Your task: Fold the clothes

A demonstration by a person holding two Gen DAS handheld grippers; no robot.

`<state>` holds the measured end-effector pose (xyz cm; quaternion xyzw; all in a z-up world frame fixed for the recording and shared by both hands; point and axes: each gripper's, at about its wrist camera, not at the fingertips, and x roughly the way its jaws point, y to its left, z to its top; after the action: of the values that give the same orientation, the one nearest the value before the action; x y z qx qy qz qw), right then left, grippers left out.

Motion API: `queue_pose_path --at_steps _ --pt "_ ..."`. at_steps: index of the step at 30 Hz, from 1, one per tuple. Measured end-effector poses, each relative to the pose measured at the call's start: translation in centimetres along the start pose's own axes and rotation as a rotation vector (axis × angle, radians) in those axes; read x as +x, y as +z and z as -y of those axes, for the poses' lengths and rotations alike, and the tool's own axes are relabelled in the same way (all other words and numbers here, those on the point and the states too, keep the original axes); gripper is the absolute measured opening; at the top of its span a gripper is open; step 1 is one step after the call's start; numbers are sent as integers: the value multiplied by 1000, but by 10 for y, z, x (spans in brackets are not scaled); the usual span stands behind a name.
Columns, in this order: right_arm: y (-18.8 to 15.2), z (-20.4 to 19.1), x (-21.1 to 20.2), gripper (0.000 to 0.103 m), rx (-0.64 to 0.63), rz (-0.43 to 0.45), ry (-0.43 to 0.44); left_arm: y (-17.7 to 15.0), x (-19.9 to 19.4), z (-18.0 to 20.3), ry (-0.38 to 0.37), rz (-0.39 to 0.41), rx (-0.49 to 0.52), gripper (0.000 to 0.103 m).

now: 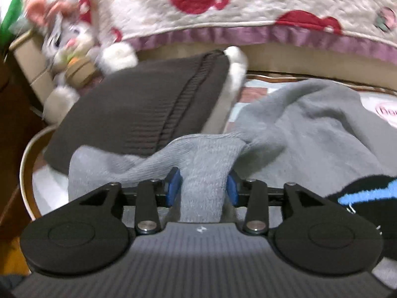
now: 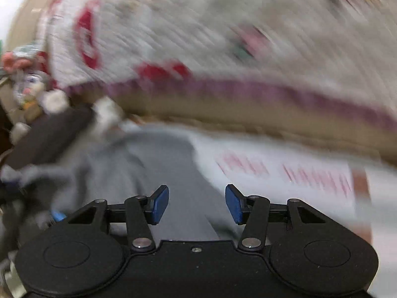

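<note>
— Spreading across the top of both views: a white quilted blanket with red shapes and a purple border (image 1: 248,7), hanging over a tan padded edge (image 1: 310,58). Badly smeared by motion in the right wrist view (image 2: 223,37).

— Below that?

— Lying on a pale printed sheet (image 2: 285,168): a soft grey fleece garment (image 1: 310,134), rumpled, one bunched fold drawn toward the left camera. Seen again in the right wrist view as a blurred grey band (image 2: 168,173) running under the right gripper.

— To its left?

— Resting there, folded: a dark brown ribbed knit garment (image 1: 148,109), its near edge overlapped by the grey fleece. Behind and partly under it, a grey and white plush rabbit with pink ears (image 1: 67,44), leaning against the tan edge.

— And the grippers?

— Left gripper (image 1: 203,186): blue pads (image 1: 173,183) pressed in on either side of the bunched grey fold, clamping it. Right gripper (image 2: 197,203): blue pads (image 2: 160,204) spread well apart, gripping nothing, grey fleece showing in the gap beneath; touching or hovering, cannot tell.

— Smaller bits?

— Peeking in at the lower right of the left wrist view: a black fuzzy item with a bright blue stripe (image 1: 367,196), just beside the left gripper body.
</note>
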<state>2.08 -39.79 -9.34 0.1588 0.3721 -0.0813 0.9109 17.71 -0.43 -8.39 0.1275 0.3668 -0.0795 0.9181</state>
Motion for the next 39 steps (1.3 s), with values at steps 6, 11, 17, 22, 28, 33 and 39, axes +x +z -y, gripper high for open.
queue_pose_path --at_steps 6,11,17,22,28,33,39 --pt "-62 66 -20 58 276 -74 18 -3 4 11 -103 -89 8 49" --pt "-81 59 -7 63 258 -107 46 -12 4 19 -71 -118 46 50" --pt "-77 44 38 68 149 -107 -21 -15 8 23 -35 -80 68 51" --pt "-65 39 64 72 82 6 -52 -18 18 24 -32 -43 60 54" --pt "-8 34 47 6 -31 159 -77 -17 10 23 6 38 68 41" --pt "108 53 -5 4 -61 399 -223 -8 -1 8 -61 71 -40 41" --pt "151 51 23 51 -112 263 -368 -9 9 13 -100 -11 -38 47"
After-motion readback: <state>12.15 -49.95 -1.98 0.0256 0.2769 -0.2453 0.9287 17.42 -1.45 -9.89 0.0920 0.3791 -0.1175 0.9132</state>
